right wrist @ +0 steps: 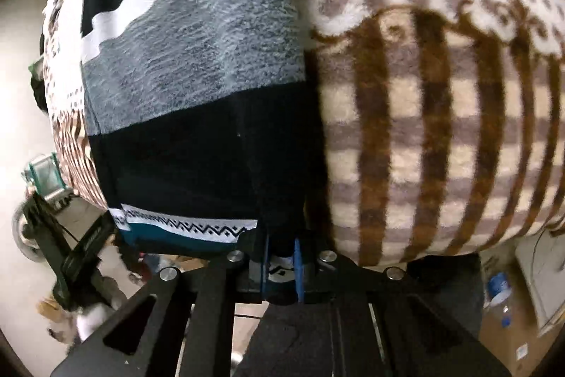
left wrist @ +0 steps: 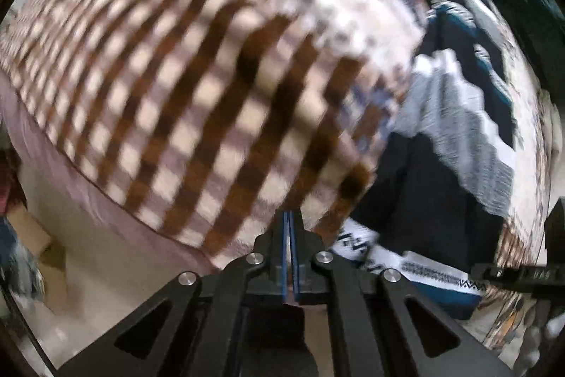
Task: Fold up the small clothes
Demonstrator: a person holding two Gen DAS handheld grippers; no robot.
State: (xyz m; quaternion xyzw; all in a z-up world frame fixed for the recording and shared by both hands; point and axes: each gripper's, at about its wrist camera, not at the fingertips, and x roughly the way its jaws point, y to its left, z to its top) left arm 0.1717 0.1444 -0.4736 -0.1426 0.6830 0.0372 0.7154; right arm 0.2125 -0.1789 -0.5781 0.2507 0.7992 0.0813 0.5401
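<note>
**One garment gripped at its hem**

One dark garment point(right wrist: 197, 144) with grey, white and teal bands is seen, spread ahead of the right gripper point(right wrist: 281, 265), whose pads are closed on its patterned hem. One checked brown-and-cream blanket point(right wrist: 441, 137) lies beneath it. The left gripper point(left wrist: 290, 253), pointed straight down, is closed with nothing between its pads, just left of the garment.

I see a fuzzy, matt brown-and-cream checked fleece blanket point(right wrist: 441, 130), a soft knitted navy, grey and white garment point(right wrist: 197, 66) with a woven zigzag band, and matt black plastic hand-held gripper point(right wrist: 281, 265) arms with shiny metal rivets point(right wrist: 326, 256).
</note>
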